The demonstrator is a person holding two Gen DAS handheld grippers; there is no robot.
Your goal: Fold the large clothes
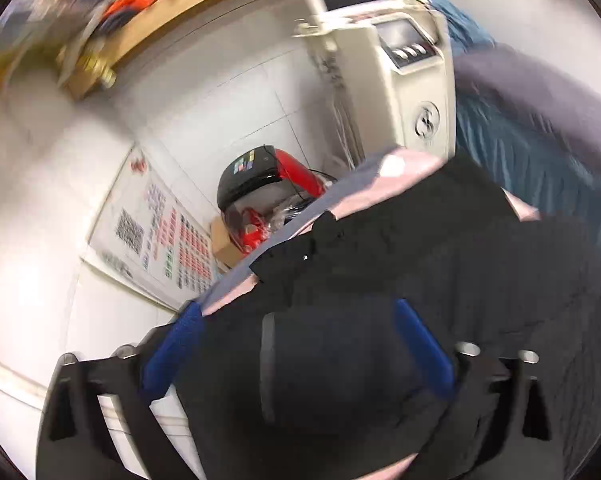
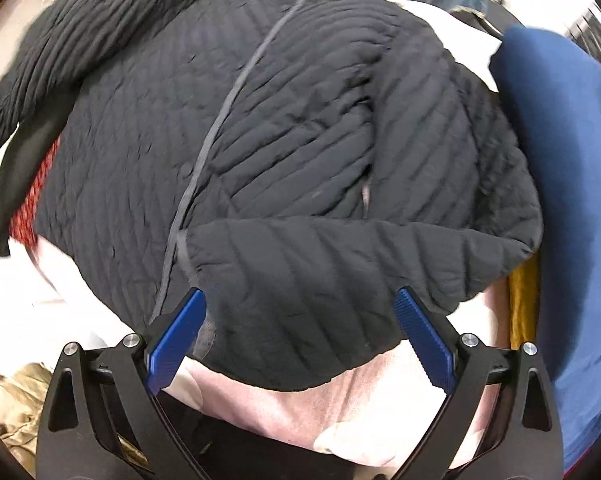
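Right gripper (image 2: 298, 330) is pointing down over the bed, its blue pads (image 2: 176, 340) standing wide apart and gripping nothing; a folded-over sleeve of the black quilted jacket (image 2: 284, 140) is lying between and below the fingertips without being pinched. The jacket is lying spread over the pink bedding (image 2: 300, 408), its hem reaching toward the near edge, a grey zipper line (image 2: 220, 120) running up its middle. A blue garment (image 2: 572, 200) is lying just beside the jacket at the right edge, with a strip of yellow cloth (image 2: 524, 304) between them; a tan cloth (image 2: 16, 400) is showing at the lower left corner. Left gripper (image 1: 296, 332) is angling down over the same jacket (image 1: 420, 260), jaws spread wide, dark fabric beneath them but not clamped; the view is motion-blurred. Beyond the far edge of the bed, a red and black appliance (image 1: 268, 176) is sitting by a white tiled wall (image 1: 228, 92), a printed chart (image 1: 156, 232) hanging on it, with a beige machine (image 1: 408, 80) and a wooden shelf (image 1: 172, 28) farther off.
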